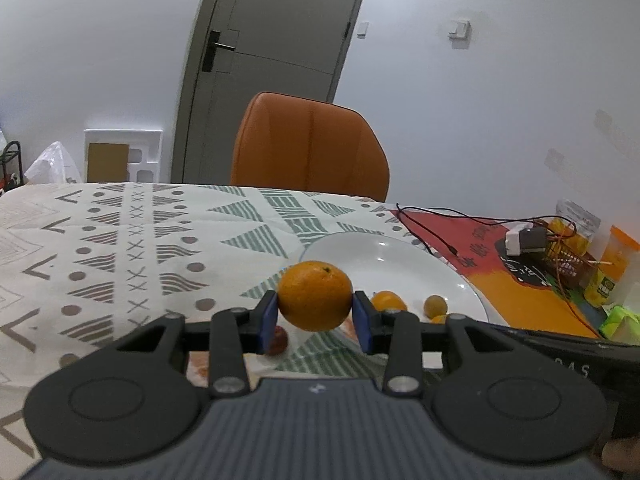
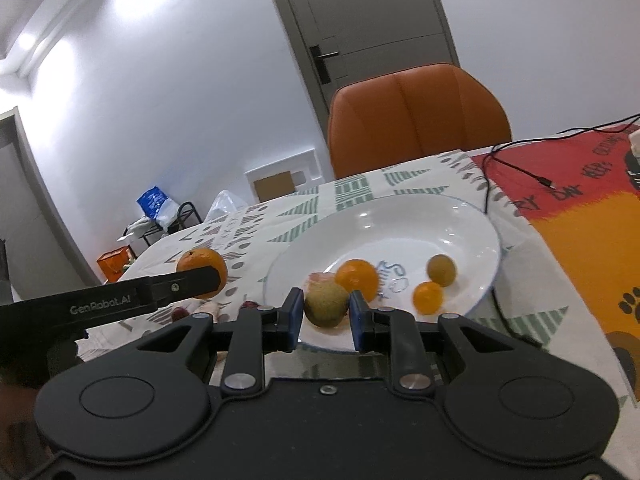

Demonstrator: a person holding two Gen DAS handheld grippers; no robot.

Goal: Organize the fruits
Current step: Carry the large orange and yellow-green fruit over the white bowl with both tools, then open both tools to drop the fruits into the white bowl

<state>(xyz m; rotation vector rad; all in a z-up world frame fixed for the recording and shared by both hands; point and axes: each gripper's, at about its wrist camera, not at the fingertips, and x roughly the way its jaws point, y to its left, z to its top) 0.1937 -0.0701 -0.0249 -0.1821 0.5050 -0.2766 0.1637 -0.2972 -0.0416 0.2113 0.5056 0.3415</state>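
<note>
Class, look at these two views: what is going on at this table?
A person is sorting fruit with two hand-held grippers. The left gripper is shut on an orange, held above the patterned tablecloth beside the white plate. The right gripper is shut on a brownish-green fruit at the plate's near edge. Three small fruits already lie on the plate.

A table under a patterned cloth [image 1: 120, 240] carries a white plate [image 2: 460, 216] and red-orange mat [image 2: 580, 200].

Right claw [image 2: 325, 316] clamps a greenish-brown fruit [image 2: 326, 305] over the white plate [image 2: 472, 224] — three fruits inside.
</note>
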